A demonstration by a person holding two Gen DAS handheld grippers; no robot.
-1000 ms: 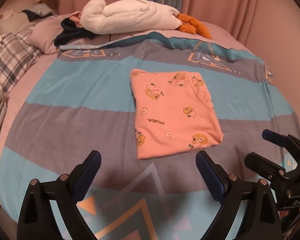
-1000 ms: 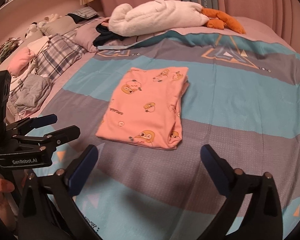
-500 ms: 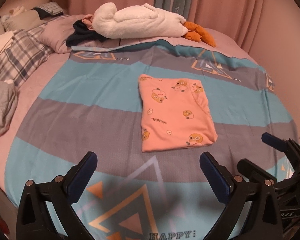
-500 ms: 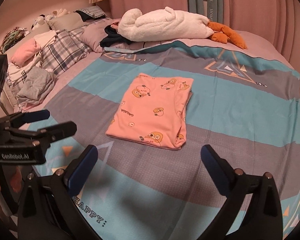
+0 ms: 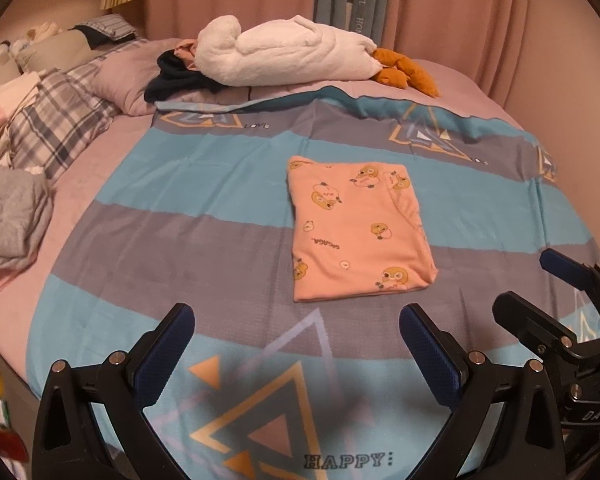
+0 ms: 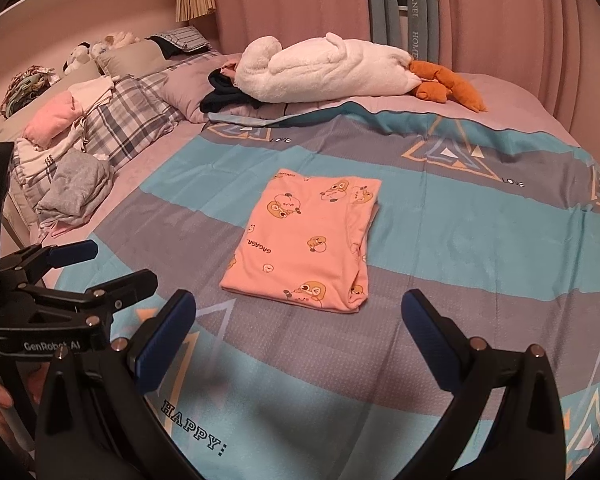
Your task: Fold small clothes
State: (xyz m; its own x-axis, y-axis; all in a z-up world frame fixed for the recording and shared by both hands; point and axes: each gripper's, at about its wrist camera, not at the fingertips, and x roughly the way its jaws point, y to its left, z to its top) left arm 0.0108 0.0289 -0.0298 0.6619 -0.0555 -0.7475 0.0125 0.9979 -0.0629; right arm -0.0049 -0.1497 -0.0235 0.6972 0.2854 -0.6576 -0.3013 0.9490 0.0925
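A small pink garment with orange cartoon prints (image 5: 356, 232) lies folded into a neat rectangle on the striped blue and grey bedspread (image 5: 204, 216). It also shows in the right wrist view (image 6: 308, 240). My left gripper (image 5: 296, 344) is open and empty, held above the bed's near edge, well short of the garment. My right gripper (image 6: 300, 328) is open and empty, also back from the garment. Each gripper shows at the edge of the other's view: the right one (image 5: 540, 288) and the left one (image 6: 112, 264).
A white plush toy with orange feet (image 5: 292, 56) and dark clothes (image 5: 172, 76) lie at the far side of the bed. Plaid pillows (image 6: 128, 124) and a pile of grey and pink clothes (image 6: 76, 188) sit at the left. Pink curtains hang behind.
Both grippers have pulled back and up from the folded garment, so it looks smaller and farther off. The garment has not moved. Both stay open.
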